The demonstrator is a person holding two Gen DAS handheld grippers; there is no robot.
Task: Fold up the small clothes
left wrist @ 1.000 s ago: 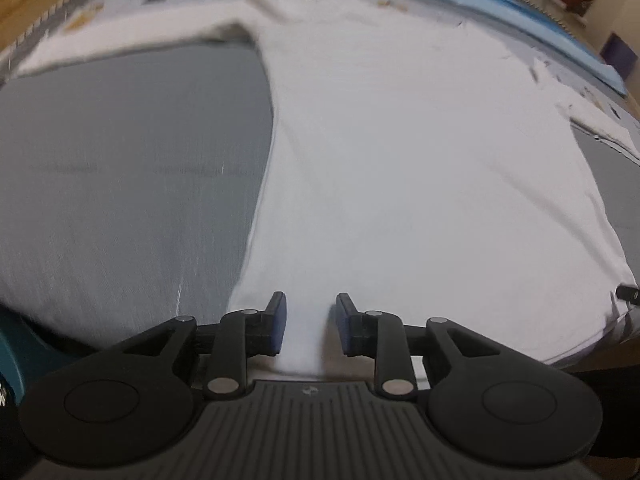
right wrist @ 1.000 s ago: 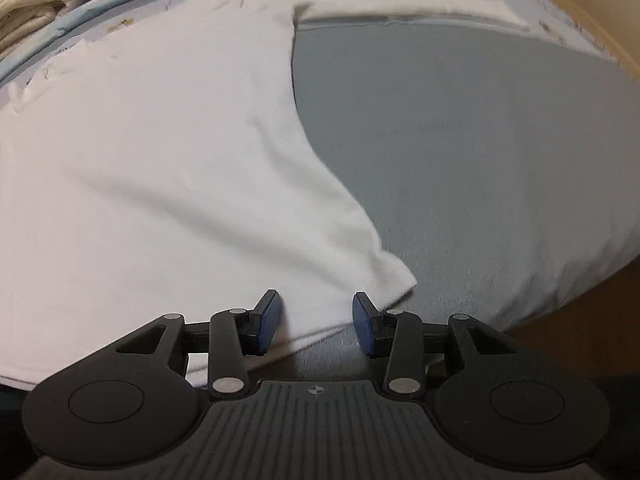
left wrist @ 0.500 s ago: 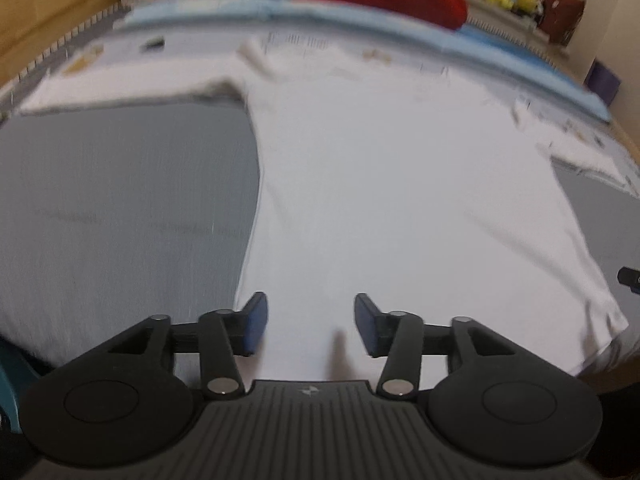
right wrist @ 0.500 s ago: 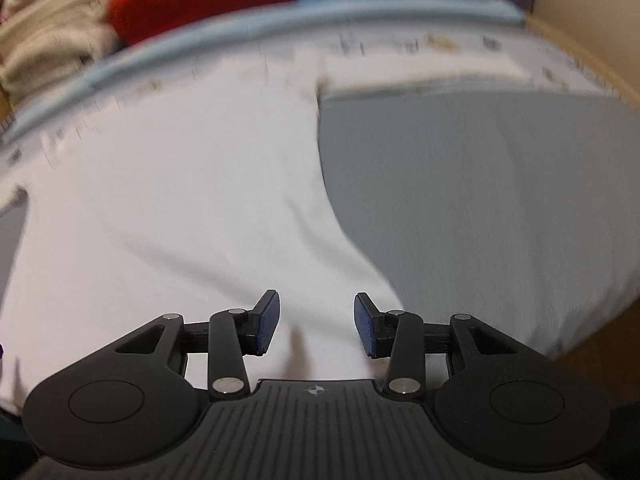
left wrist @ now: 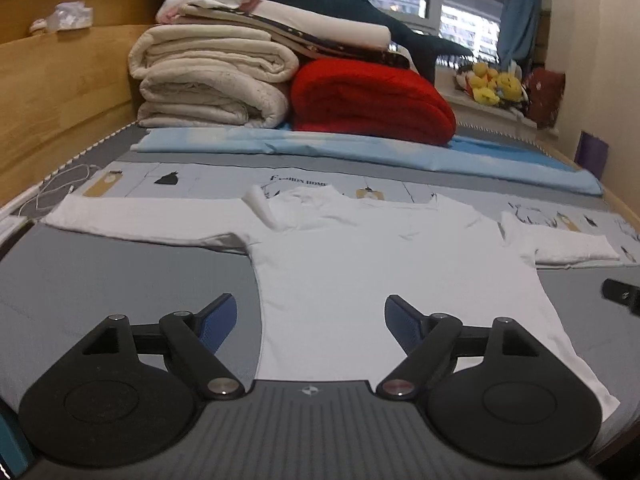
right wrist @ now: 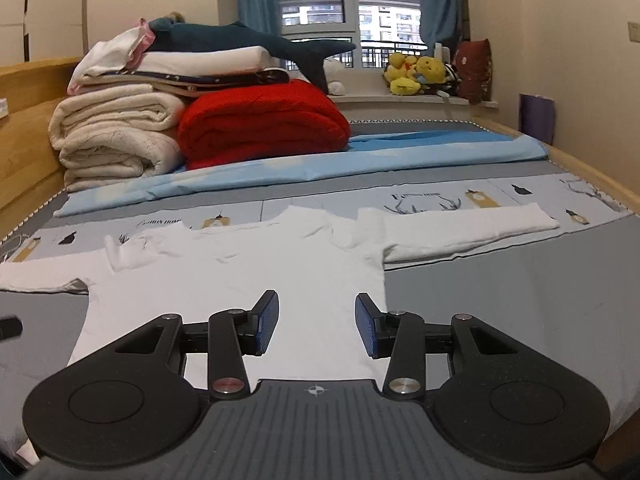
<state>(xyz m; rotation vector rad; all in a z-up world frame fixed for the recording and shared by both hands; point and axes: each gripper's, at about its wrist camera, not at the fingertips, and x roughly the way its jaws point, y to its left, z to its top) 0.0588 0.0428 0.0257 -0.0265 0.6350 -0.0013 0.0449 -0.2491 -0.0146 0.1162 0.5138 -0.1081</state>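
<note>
- The bed (left wrist: 100,280) fills both views, covered by a grey sheet with a pale printed band and a light blue strip across it further back.
- A white long-sleeved shirt (left wrist: 380,272) lies flat on the grey sheet, hem towards the cameras, collar towards the far end, both sleeves stretched out sideways along the printed band.
- At the far end sits a stack of cream blankets (right wrist: 116,136), with folded white linens and a dark teal plush shark (right wrist: 248,40) on top.
- A folded red blanket (left wrist: 368,104) lies just beside the cream stack, touching it.
- Yellow plush toys (right wrist: 416,72) sit on the windowsill behind the bed.
- The left gripper (left wrist: 308,320) hangs above the shirt's hem, its blue pads spread wide apart, holding nothing.
- The right gripper (right wrist: 316,322) hangs above the hem near the shirt's right side seam, pads also apart and empty.
</note>
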